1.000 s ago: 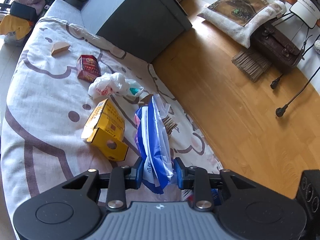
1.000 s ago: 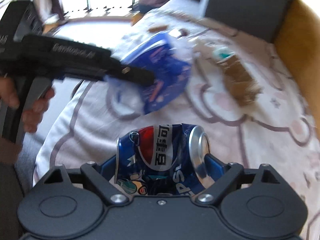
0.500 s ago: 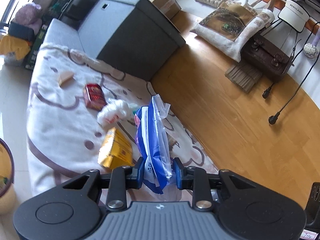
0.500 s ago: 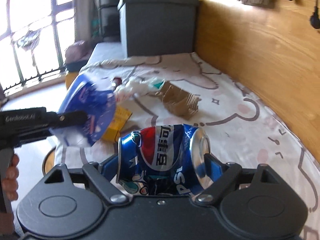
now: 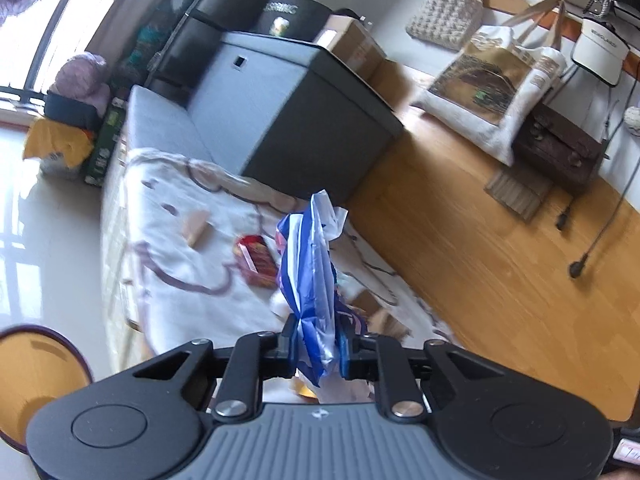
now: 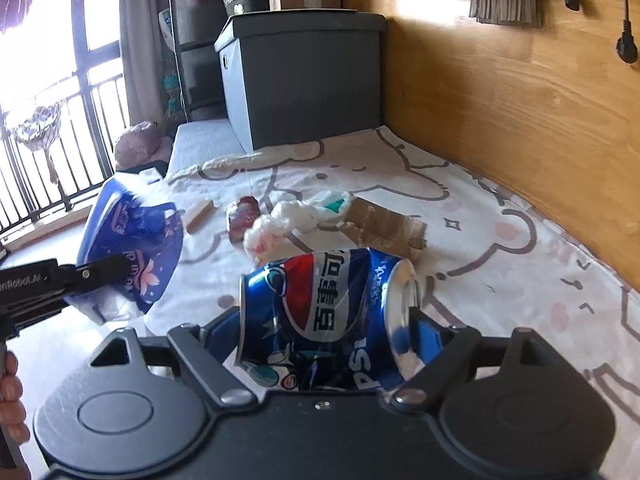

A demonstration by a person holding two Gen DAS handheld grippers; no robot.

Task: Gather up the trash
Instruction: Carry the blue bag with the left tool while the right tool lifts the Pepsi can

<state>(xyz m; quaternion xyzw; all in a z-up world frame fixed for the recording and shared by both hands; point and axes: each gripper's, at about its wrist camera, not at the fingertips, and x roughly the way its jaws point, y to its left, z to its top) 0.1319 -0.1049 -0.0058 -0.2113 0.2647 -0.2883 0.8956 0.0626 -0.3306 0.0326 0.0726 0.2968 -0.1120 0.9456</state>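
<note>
My left gripper (image 5: 318, 340) has a blue and white plastic bag (image 5: 312, 264) between its pads. Its jaws are closing and squeeze the bag thin, above the edge of a cartoon-print blanket (image 5: 168, 264). The same bag (image 6: 132, 236) hangs at the left of the right wrist view. My right gripper (image 6: 328, 320) is shut on a crushed blue Pepsi can (image 6: 320, 300) lying sideways between the pads. On the blanket lie a red packet (image 6: 242, 216), a beige block (image 6: 200, 214), a crumpled white bag (image 6: 288, 220) and torn cardboard (image 6: 384, 228).
A round orange bin with a dark rim (image 5: 60, 338) shows at the lower left, on the pale floor beside the bed. A dark grey storage box (image 6: 304, 80) stands at the bed's far end. A wooden wall (image 6: 520, 100) with hanging bags and cables runs along the right.
Both grippers have risen with their loads. The left view swung off the blanket and the orange bin came into sight. The left jaws squeezed the bag thinner. The right wrist rolled level.
</note>
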